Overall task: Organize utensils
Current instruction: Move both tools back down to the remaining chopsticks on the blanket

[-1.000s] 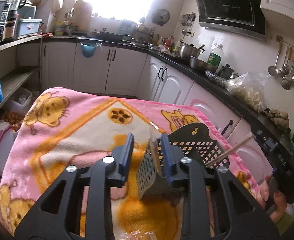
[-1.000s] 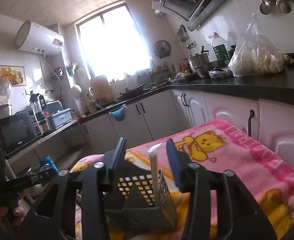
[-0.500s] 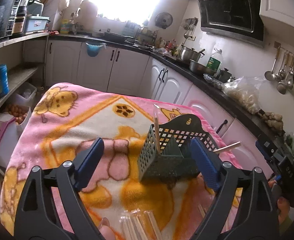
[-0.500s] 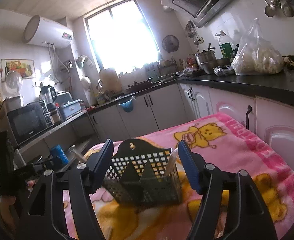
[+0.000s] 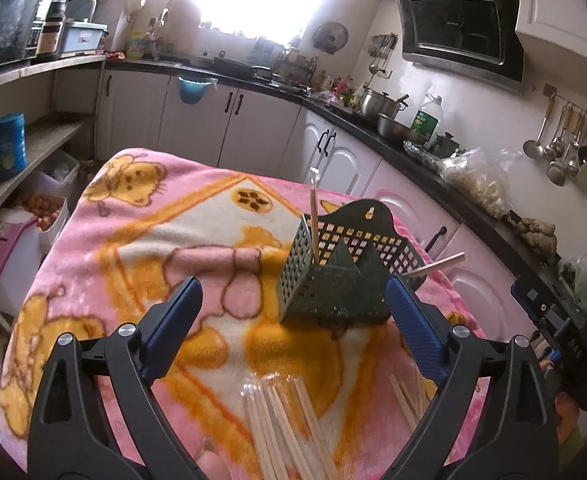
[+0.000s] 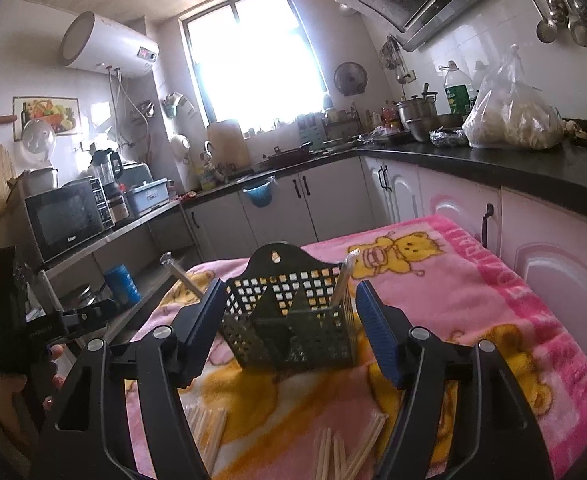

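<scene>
The left gripper [image 5: 293, 320] stands wide open with nothing between its blue pads; its jaws have just been opening, letting go of the utensil basket [image 5: 333, 276]. That dark green, perforated basket sits upright on the pink cartoon blanket [image 5: 165, 232] just ahead of the gripper and towards its right finger, whose tip lies close beside the basket's near corner — whether it touches cannot be told. One wrapped chopstick [image 5: 314, 216] stands nearly upright in the basket's left compartment, and a second chopstick [image 5: 439, 265] slants out past the basket's right side, beyond the right fingertip. Below the left gripper, close to the camera, a loose bundle of chopsticks [image 5: 281, 428] lies flat on the blanket, with a few more under the right finger. The right gripper [image 6: 289, 322] is likewise open and empty, its jaws having just spread apart; seen from its wrist, the basket [image 6: 293, 320] lies straight ahead between the two fingertips, with a gap on each side. From here one chopstick [image 6: 343, 282] leans in the right-hand compartment and another [image 6: 183, 278] juts out to the left, over the left finger. More chopsticks [image 6: 333, 452] lie scattered on the blanket [image 6: 473, 280] beneath this gripper — near its base.
</scene>
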{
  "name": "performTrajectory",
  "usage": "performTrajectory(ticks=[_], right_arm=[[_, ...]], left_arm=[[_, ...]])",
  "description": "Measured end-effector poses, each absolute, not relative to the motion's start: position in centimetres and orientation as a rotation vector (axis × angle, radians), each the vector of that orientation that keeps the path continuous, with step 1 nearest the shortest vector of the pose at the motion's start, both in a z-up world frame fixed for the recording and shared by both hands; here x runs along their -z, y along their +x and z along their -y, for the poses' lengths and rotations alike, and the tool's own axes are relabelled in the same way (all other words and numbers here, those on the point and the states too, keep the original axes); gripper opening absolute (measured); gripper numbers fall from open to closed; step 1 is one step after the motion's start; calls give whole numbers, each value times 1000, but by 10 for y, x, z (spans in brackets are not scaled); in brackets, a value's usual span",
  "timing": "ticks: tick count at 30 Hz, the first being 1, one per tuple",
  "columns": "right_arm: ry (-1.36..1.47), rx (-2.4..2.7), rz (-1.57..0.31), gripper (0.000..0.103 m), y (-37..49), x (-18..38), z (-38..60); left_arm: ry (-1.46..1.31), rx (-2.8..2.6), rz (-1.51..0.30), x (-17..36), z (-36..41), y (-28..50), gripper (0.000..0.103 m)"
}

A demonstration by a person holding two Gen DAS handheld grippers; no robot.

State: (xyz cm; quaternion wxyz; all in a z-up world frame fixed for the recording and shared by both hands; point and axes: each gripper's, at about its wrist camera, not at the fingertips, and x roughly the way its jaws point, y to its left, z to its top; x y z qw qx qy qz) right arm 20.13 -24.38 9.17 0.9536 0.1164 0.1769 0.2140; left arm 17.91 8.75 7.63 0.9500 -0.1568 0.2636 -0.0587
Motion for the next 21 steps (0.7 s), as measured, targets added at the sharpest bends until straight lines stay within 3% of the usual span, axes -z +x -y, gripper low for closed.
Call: performTrajectory(ticks=[21], right_arm=[[154, -515, -475, 65, 174, -68, 213]], left_arm=[[-319, 100, -697, -30, -88, 156, 81]])
